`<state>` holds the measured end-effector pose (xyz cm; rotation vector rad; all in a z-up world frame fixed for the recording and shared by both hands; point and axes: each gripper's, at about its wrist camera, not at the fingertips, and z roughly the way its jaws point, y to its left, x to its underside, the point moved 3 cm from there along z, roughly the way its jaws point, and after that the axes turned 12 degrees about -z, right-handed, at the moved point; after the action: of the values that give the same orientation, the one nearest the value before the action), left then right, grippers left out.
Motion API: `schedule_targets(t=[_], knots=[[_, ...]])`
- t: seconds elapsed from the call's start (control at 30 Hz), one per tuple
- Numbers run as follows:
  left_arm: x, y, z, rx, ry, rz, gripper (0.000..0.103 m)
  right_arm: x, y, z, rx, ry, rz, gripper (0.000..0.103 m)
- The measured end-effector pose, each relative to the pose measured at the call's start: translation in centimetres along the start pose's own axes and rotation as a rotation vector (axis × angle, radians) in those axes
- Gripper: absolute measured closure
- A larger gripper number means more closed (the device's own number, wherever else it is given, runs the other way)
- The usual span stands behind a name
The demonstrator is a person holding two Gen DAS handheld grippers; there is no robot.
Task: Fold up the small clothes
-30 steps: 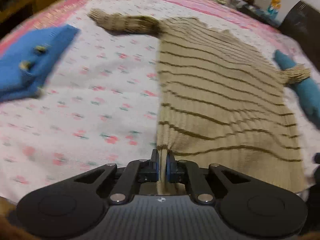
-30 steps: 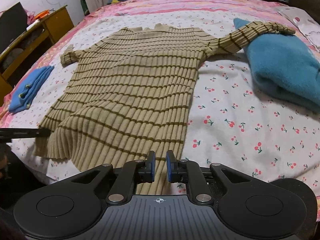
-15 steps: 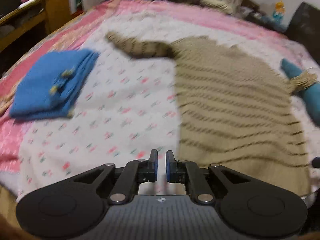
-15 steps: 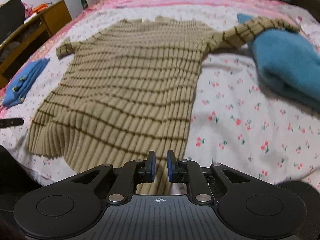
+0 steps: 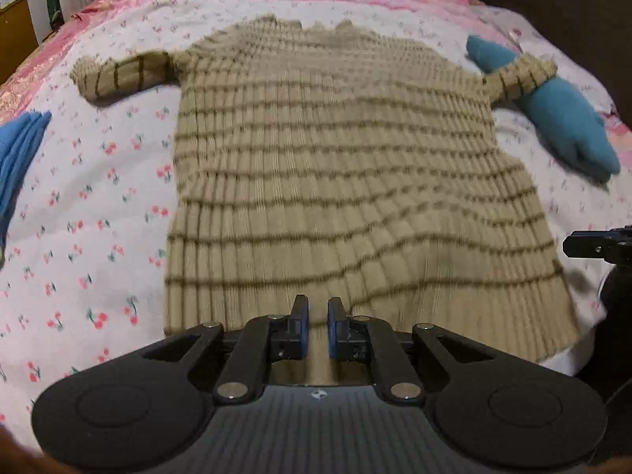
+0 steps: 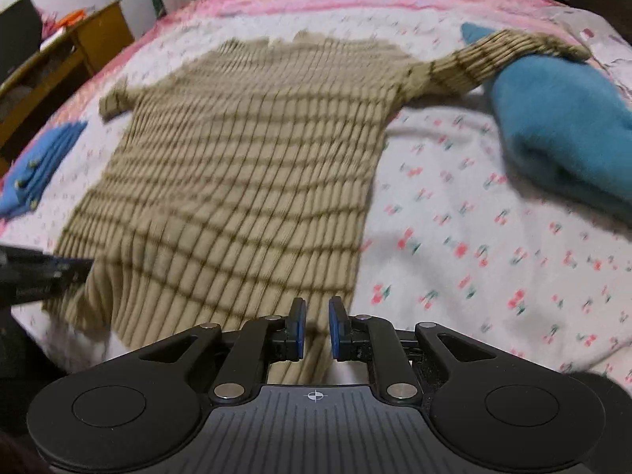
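Observation:
A tan ribbed sweater with dark stripes lies spread flat on the bed, both sleeves out to the sides; it also shows in the right wrist view. My left gripper hovers over the middle of the near hem, jaws a small gap apart and empty. My right gripper is over the hem's right corner, jaws a small gap apart and empty. The right sleeve rests on a teal garment.
A teal folded garment lies at the right of the sweater. A blue folded cloth lies at the left. The bed has a white cherry-print sheet with pink borders. A wooden desk stands far left.
My left gripper let go of the sweater's left hem, opened slightly and swung right to the hem's middle. My right gripper stayed at the hem's right corner.

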<state>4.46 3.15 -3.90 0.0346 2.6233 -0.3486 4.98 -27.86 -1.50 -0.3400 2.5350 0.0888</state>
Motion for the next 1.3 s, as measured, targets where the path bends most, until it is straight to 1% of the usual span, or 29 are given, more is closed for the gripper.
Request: schedule_targets(t=[0.1, 0.23, 0.33, 0.43, 0.53, 0.7, 0.83, 0.93, 1.0, 1.03, 1.1, 1.13, 1.2, 1.3], knots=[[-1.5, -0.4, -0.5, -0.005, -0.036, 0.008, 0.086, -1.4, -1.4, -0.3, 0.019, -0.043, 0.014, 0.089], [-4.0, -2.1, -0.1, 0.014, -0.060, 0.037, 0.086, -3.5, -3.9, -0.4, 0.037, -0.093, 0.050, 0.089], [-6.3, -4.6, 1.0, 0.052, -0.084, 0.065, 0.085, -5.5, -6.2, -0.3, 0.065, -0.120, 0.081, 0.089], [-8.5, -6.9, 2.8, 0.068, -0.103, 0.097, 0.085, -7.2, -8.9, -0.1, 0.101, -0.138, 0.111, 0.089], [-10.2, -8.7, 4.5, 0.088, -0.087, 0.097, 0.085, -9.0, -11.7, 0.1, 0.129, -0.155, 0.154, 0.089], [-13.3, -11.9, 6.4, 0.111, -0.108, 0.131, 0.085, -11.5, -17.0, 0.8, 0.184, -0.183, 0.250, 0.088], [-15.4, -14.1, 8.1, 0.139, -0.114, 0.129, 0.081, -13.4, -21.1, 2.0, 0.223, -0.188, 0.338, 0.087], [-15.9, -15.2, 9.0, 0.153, -0.113, 0.132, 0.081, -14.9, -23.7, 2.6, 0.257, -0.201, 0.383, 0.085], [-15.9, -15.7, 9.6, 0.166, -0.105, 0.135, 0.080, -15.6, -25.3, 2.7, 0.274, -0.211, 0.424, 0.078], [-15.9, -15.7, 9.9, 0.169, -0.101, 0.137, 0.080, -15.9, -26.1, 2.7, 0.273, -0.220, 0.447, 0.077], [-15.6, -15.8, 10.4, 0.173, -0.092, 0.140, 0.080, -16.6, -27.2, 2.9, 0.281, -0.229, 0.480, 0.069], [-15.5, -15.8, 10.6, 0.173, -0.087, 0.140, 0.080, -17.0, -27.7, 3.2, 0.294, -0.229, 0.493, 0.067], [-15.3, -15.5, 10.9, 0.176, -0.074, 0.131, 0.080, -17.6, -28.4, 3.9, 0.306, -0.223, 0.509, 0.067], [-15.0, -14.7, 10.9, 0.183, -0.065, 0.110, 0.080, -18.2, -28.9, 5.7, 0.325, -0.187, 0.519, 0.067]])
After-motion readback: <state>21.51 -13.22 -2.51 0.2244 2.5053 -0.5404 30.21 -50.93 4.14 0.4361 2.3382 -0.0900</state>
